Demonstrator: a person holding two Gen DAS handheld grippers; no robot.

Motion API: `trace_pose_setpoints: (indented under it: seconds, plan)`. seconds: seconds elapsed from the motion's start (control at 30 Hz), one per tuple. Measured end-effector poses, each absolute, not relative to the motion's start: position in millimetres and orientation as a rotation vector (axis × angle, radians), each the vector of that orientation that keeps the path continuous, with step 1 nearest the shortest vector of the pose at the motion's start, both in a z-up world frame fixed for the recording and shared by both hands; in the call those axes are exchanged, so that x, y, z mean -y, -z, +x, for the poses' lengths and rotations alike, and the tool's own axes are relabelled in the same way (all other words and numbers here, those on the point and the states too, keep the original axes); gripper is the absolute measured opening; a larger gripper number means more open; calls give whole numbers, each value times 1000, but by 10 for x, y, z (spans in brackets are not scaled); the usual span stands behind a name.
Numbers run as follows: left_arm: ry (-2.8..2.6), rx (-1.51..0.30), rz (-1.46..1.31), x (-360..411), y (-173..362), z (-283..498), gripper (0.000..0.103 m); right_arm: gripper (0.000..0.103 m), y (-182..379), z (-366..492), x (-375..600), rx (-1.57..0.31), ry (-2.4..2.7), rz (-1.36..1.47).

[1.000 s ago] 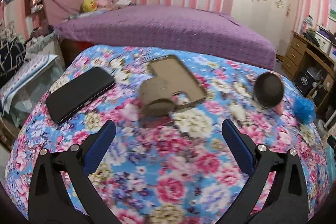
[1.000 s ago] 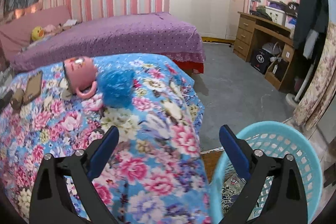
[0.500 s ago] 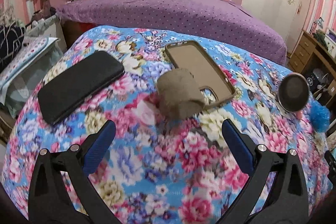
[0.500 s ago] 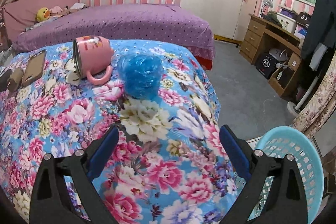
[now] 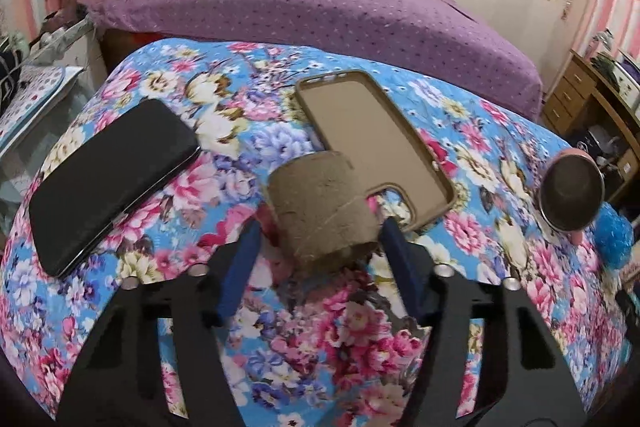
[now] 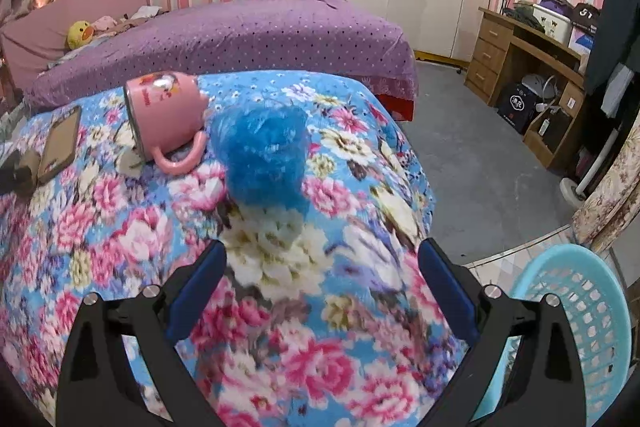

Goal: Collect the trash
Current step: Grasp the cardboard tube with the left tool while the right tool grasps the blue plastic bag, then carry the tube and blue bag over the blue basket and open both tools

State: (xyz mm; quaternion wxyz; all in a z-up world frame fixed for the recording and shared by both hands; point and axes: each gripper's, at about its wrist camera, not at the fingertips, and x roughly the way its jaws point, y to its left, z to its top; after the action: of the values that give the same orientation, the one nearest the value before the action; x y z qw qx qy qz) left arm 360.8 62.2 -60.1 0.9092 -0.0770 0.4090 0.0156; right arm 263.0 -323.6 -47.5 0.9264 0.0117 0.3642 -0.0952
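Flattened brown cardboard tube [image 5: 322, 205] lies on floral cloth [image 5: 340, 327], overlapping the tan phone case's [image 5: 372, 143] near end. My left gripper [image 5: 320, 233] brackets it, jaws apart, not clamped. Right gripper [image 6: 322, 259] wide open, empty, near crumpled blue plastic bag [image 6: 260, 157].

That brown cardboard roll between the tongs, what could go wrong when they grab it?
1. The cardboard tube leans on the phone case, so closing the left tongs might nudge or drag the case along.
2. The tube already looks dented; a hard squeeze could flatten it and let it slip out.
3. The right tongs are heading for the crumpled blue plastic, which touches the tipped pink mug; a bump might roll the mug.
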Motion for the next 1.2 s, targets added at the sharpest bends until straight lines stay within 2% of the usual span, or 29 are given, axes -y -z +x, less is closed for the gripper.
trace_pose_setpoints:
  seconds: [0.03,0.27,0.3,0.33,0.4,0.5,0.83,1.2]
  plan:
    - [-23,-841,-155,-611,596,3598,49,94,439,2692,3220,-734,195,13]
    - [-10,-812,-139,-575,567,3454,39,93,364,3020,3085,-702,154,-43]
    - [-9,-810,-144,-587,558,3446,39,88,371,3052,3072,-699,139,-45]
    - [-8,-809,-151,-588,552,3436,39,70,399,3107,3056,-710,101,-42]
    - [-12,-804,-157,-579,522,3414,38,41,479,3194,3040,-757,63,-42]
    - [-21,-792,-141,-554,481,3397,38,32,463,3163,3022,-744,42,-48]
    - [-13,-735,-130,-557,212,3051,37,29,19,2528,3109,-640,39,-8]
    - [71,-662,-87,-92,-70,2373,37,29,-55,1597,3429,-612,100,-13]
